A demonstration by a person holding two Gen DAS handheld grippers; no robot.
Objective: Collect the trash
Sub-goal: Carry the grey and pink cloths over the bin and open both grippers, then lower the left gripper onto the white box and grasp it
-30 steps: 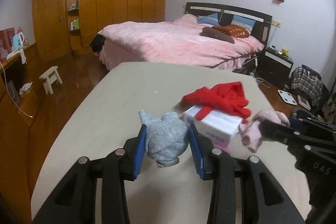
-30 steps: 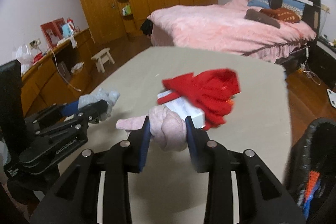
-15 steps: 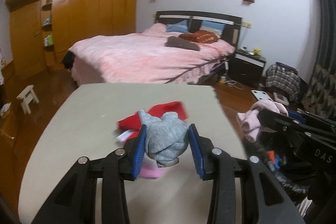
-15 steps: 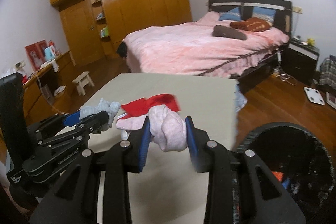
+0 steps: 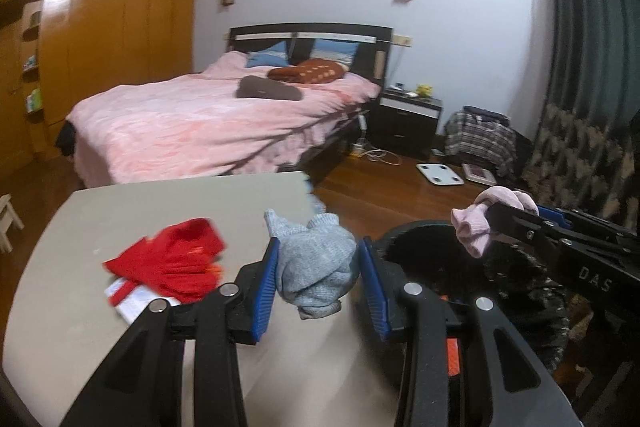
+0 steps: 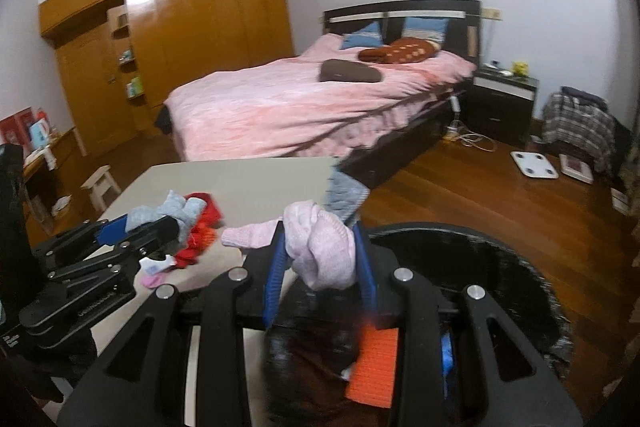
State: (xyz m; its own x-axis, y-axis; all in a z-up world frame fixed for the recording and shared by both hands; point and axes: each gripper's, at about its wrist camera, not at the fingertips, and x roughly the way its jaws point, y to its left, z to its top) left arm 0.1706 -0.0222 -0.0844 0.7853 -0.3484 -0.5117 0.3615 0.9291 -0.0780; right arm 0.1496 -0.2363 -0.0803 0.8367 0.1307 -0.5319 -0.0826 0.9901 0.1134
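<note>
While both socks hang in our grips: we judge them light, soft and limp, so they will sag and swing but not slip or break.

Left gripper (image 5: 316, 279): clenched on the grey sock (image 5: 316, 263), which bulges between the blue pads over the right edge of the table (image 5: 224, 195), just beside the bin.

Right gripper (image 6: 322, 267): clenched on the pink sock (image 6: 320, 251), held above the near rim of the black bin (image 6: 500, 239); one end trails out to the left.

Where to take hold: we would pinch each sock at its bunched middle, as we do now, since a grip on a loose end would leave most of it dangling.

Bin: on the floor against the table's right edge, with an orange object (image 6: 374, 367) and something blue already inside; we cannot name either.

Left on the table: a red cloth (image 5: 172, 263) lies toward the near right part of the top, draped over a white box (image 5: 134, 301); a small pink scrap (image 6: 154, 279) shows just beside them.

Count: two grippers, two socks held, one bin, one red cloth, one white box, one pink scrap.

Release: we judge each sock will drop straight down when let go, so the grey one needs carrying further over the bin mouth first.
</note>
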